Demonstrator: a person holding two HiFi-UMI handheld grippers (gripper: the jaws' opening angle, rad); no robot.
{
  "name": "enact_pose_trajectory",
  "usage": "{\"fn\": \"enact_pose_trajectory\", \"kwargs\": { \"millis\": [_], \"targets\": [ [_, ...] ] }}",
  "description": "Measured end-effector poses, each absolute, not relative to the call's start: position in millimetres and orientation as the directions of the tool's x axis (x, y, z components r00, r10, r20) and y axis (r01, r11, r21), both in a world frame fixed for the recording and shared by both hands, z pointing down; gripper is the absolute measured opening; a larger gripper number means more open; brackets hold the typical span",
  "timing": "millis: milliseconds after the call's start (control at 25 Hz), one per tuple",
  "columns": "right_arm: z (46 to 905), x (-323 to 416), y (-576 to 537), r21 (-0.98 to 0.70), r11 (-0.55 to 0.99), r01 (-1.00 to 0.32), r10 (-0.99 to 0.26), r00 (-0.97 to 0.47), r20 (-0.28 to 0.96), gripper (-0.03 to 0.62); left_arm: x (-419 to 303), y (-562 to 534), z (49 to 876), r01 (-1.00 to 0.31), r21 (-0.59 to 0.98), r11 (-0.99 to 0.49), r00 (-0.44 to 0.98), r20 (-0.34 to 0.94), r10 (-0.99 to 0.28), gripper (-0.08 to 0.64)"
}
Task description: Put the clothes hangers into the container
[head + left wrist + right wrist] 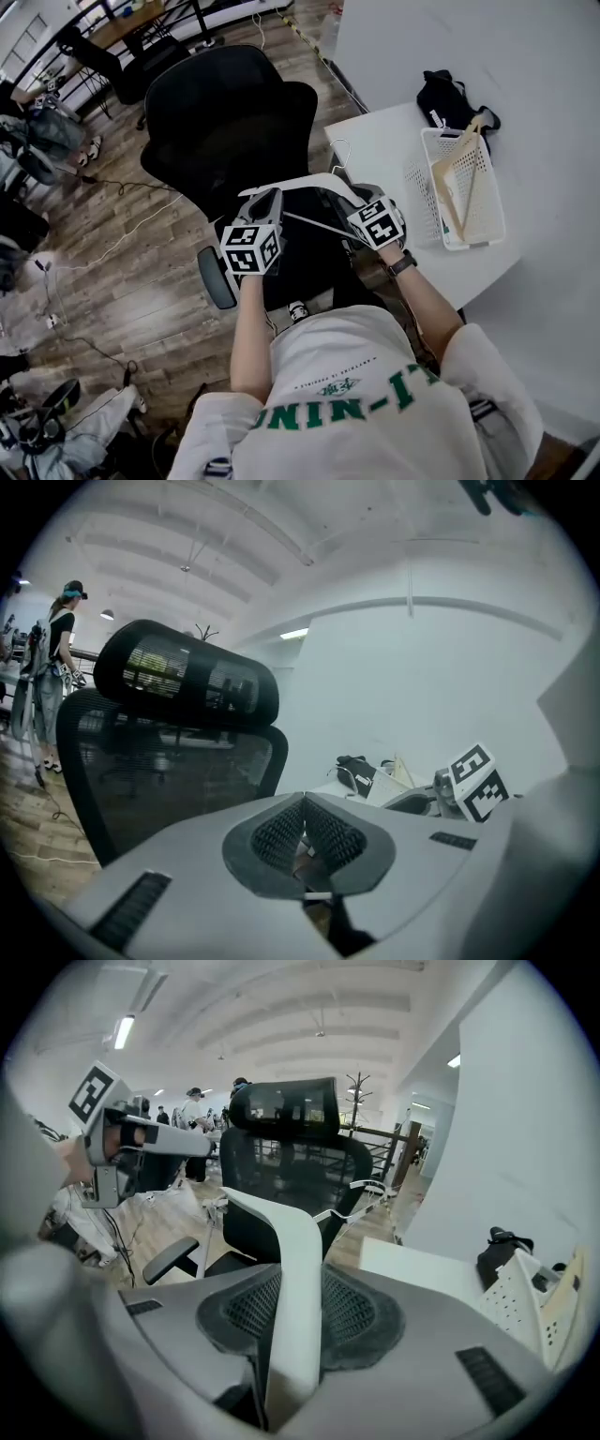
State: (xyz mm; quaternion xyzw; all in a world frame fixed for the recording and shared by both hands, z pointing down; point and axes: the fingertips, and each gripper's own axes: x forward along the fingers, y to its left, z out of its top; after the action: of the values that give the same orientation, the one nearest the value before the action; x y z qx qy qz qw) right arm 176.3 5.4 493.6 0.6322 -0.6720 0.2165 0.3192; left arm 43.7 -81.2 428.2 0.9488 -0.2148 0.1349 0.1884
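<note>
A white clothes hanger hangs in the air over the black chair, between my two grippers. My right gripper is shut on one of its arms; in the right gripper view the white hanger runs straight through the jaws. My left gripper sits at the hanger's other end. In the left gripper view its pads meet at the tips, and only a thin white sliver shows in the gap behind them. The white perforated basket stands on the table to the right and holds wooden hangers.
A black office chair stands directly below and ahead of the grippers. The white table carries a black bag beyond the basket. Cables and clothes lie on the wooden floor at the left. A person stands far off.
</note>
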Motion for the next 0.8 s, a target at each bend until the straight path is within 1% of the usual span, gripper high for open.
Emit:
{"fn": "enact_pose_trajectory", "kwargs": {
  "millis": [160, 400, 640, 800],
  "targets": [
    [454, 202, 23, 0.157, 0.079, -0.984, -0.742, 0.048, 0.669, 0.143, 65, -79, 409, -0.408, 0.283, -0.868, 0.895, 0.311, -0.320, 0.014],
    [397, 266, 50, 0.237, -0.020, -0.971, -0.777, 0.164, 0.608, 0.143, 130, -71, 371, -0.279, 0.254, -0.926, 0.942, 0.257, -0.214, 0.014],
    [355, 323, 84, 0.298, -0.123, -0.947, -0.773, 0.280, 0.570, 0.143, 193, -57, 340, -0.160, 0.228, -0.960, 0.973, 0.198, -0.115, 0.014],
    [330, 363, 115, 0.350, -0.194, -0.916, -0.755, 0.367, 0.543, 0.143, 235, -39, 328, -0.077, 0.210, -0.975, 0.983, 0.181, -0.038, 0.014]
  ]
}}
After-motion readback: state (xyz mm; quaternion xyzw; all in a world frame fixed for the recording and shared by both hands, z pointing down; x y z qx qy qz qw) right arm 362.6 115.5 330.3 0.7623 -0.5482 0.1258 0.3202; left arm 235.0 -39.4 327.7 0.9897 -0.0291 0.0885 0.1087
